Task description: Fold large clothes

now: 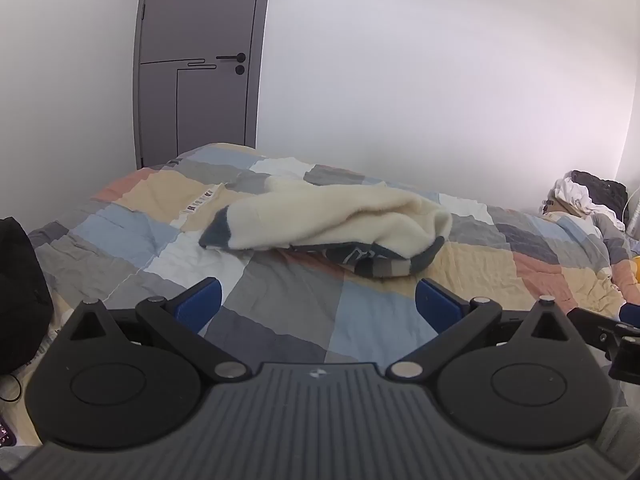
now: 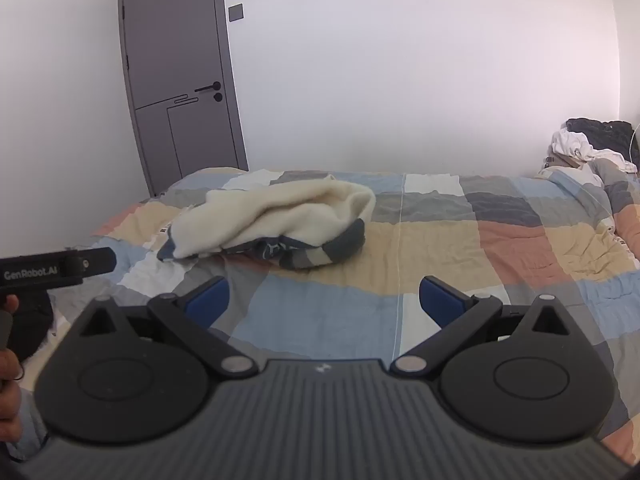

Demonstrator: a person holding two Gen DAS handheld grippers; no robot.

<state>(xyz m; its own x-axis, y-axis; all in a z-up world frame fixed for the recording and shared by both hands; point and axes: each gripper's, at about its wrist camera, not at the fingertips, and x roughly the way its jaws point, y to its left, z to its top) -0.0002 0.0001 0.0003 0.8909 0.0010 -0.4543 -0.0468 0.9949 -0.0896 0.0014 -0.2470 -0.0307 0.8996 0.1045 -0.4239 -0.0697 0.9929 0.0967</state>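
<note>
Your garment (image 1: 328, 224) lies bunched in one heap on the patchwork bed (image 1: 360, 320), out ahead of both sets of fingers and untouched by either. It is cream fleece turned mostly inside out, with dark grey cuffs and a striped hem showing at its near edge. Its long axis runs across your view, from a dark cuff at the end nearer the door (image 1: 200, 64) to a rounded fold at the end away from the door.

From the left gripper (image 1: 318, 304) the heap sits almost dead ahead. From the right gripper (image 2: 324, 300) it lies ahead and off toward the door side, so your left hand looks the nearer of the two, and the right will likely have to reach across to the fold end.

Both sets of fingers are spread fully apart with nothing between them but quilt.

Count: one garment to fold, two grippers, one bed, one door, and one separate pile of clothes (image 2: 588, 140) at the far end of the bed from the door.
</note>
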